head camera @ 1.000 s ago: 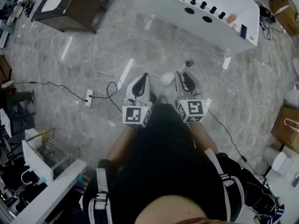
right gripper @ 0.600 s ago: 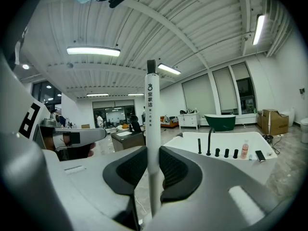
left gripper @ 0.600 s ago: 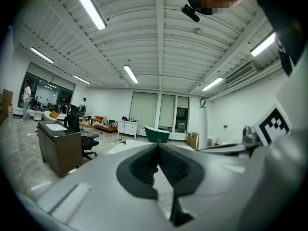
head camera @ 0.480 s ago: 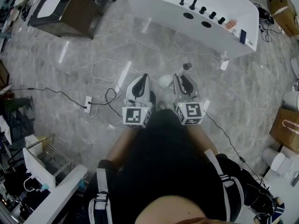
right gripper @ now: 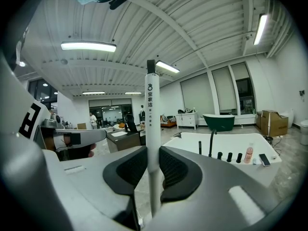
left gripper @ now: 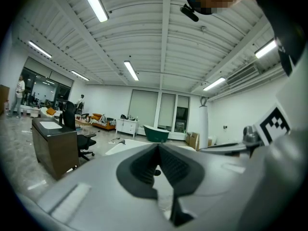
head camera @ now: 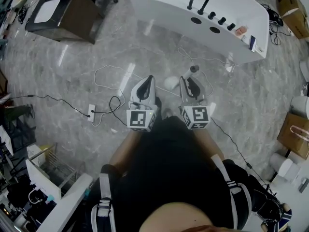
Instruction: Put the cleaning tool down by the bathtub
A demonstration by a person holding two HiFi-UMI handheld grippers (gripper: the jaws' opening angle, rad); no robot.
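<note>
**Cleaning tool held in the right gripper, apart from the bathtub**

The right gripper has its jaws closed on the white handle of the cleaning tool. The pads press on it from both sides, and the handle stands upright between them. In the head view the top of the handle shows just in front of the right gripper.

The left gripper has its jaws together at the tips and nothing is between them. It is held beside the right one, over the grey floor.

The white bathtub stands at the far edge of the floor, well apart from the tool. Black taps are on its rim. A white cable lies on the floor between the person and the bathtub.
</note>
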